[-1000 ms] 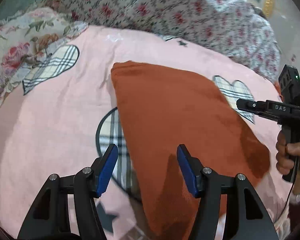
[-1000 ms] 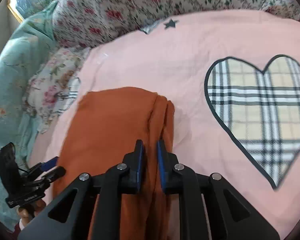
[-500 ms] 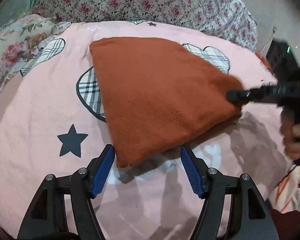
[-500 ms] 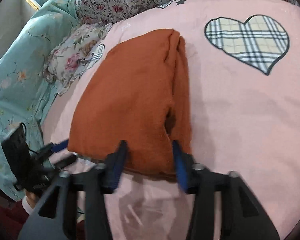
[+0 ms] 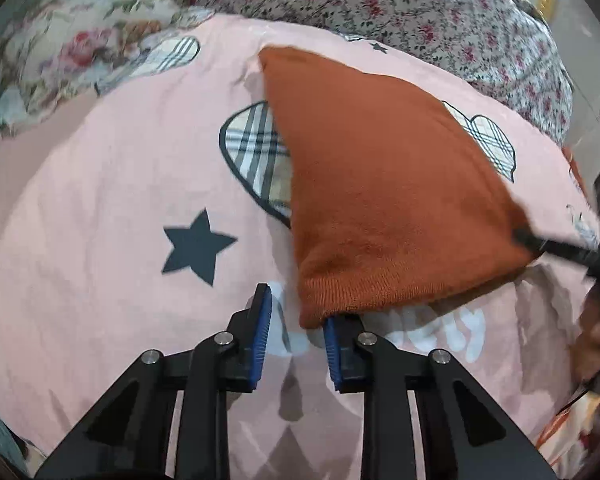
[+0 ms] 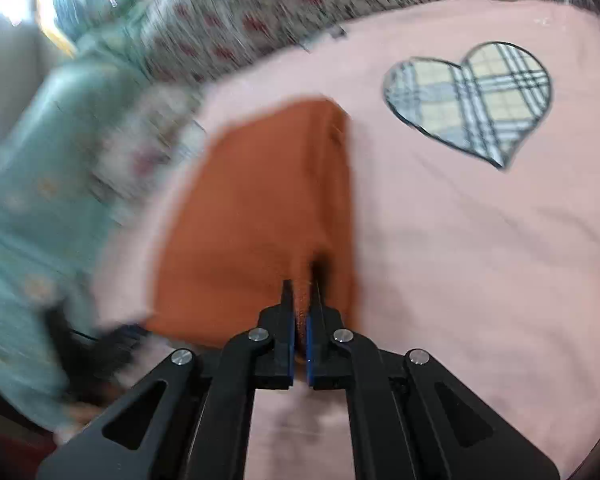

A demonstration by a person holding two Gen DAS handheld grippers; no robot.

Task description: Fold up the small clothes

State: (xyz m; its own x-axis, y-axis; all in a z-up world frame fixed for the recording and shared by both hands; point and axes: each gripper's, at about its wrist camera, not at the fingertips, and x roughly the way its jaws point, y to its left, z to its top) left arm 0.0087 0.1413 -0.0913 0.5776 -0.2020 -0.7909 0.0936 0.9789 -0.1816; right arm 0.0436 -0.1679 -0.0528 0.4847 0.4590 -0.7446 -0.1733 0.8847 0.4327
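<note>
Left hand-held gripper [image 5: 294, 330] sits with jaws apart at the near corner of the folded rust-orange knit garment [image 5: 380, 200], not pinching it. Right hand-held gripper [image 6: 300, 304] is clamped on its near edge. It lies mid pink heart-print bed cover [image 5: 100, 220].

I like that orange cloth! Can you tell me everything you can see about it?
The orange cloth looks like soft knit, folded in layers, with a ribbed hem at its near edge. It lies on the pink sheet, covering part of a plaid heart. The right gripper pinches its near edge. The left gripper is open at a near corner.
</note>
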